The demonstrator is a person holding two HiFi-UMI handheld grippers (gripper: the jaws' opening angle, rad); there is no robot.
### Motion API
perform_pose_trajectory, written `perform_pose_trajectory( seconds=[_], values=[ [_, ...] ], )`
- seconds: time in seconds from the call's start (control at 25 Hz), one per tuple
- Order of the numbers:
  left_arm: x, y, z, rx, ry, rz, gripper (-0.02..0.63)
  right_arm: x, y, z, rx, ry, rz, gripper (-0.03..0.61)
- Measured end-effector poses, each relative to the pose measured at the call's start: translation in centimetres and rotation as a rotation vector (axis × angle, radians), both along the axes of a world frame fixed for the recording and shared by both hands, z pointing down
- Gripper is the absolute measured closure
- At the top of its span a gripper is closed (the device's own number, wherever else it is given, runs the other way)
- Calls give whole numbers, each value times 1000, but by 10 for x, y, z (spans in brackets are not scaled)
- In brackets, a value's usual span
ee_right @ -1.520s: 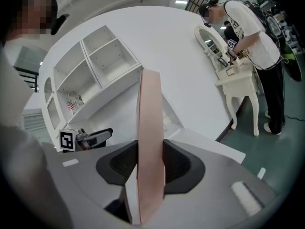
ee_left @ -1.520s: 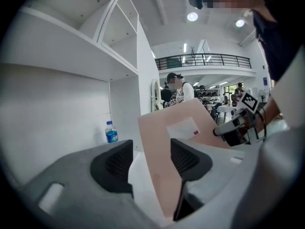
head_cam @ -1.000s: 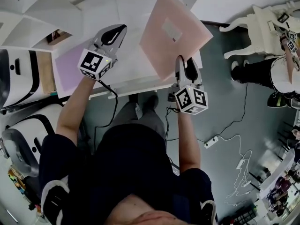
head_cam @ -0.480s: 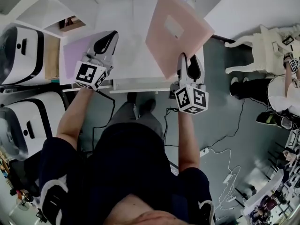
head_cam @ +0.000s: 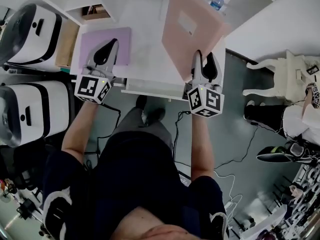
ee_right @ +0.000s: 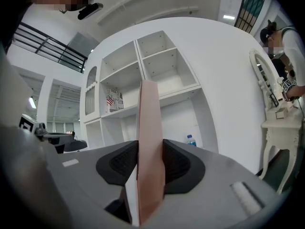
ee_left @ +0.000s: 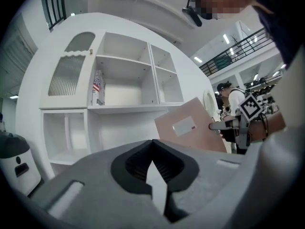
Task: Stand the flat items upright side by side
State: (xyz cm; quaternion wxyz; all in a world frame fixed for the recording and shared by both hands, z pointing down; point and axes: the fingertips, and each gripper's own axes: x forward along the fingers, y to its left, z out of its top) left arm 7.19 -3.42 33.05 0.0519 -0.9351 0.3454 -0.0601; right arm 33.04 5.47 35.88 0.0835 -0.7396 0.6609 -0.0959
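We are recording the right gripper (head_cam: 202,59) clamping the near edge of the pink folder (head_cam: 190,29), which is tilting up over the right side of the worktop (head_cam: 145,44), edge-on between the jaws in the right gripper view. The left gripper (head_cam: 113,44) is hanging clenched and empty over the purple folder (head_cam: 89,43), which is lying flat at the worktop's left edge.

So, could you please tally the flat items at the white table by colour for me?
Pink folder: 1, clamped in the right hand-held gripper
Purple folder: 1, lying flat on the white table
Total: 2
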Motion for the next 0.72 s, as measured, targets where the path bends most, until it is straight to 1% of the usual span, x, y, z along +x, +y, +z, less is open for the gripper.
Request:
perform_pose_trajectory(
  seconds=[0.2, 0.32, 0.52, 0.72],
  values=[
    [-35, 4, -7, 12, 1, -92, 612, -22, -22, -9, 21, 28, -47, 423],
    [-54, 4, -11, 16, 9, -128, 612, -39, -35, -14, 29, 51, -69, 423],
    [-84, -4, -12, 16, 19, -148, 612, -67, -60, -9, 10, 75, -85, 423],
    [-113, -18, -9, 11, 19, -141, 612, -90, -90, -6, -1, 53, -84, 423]
  ],
)
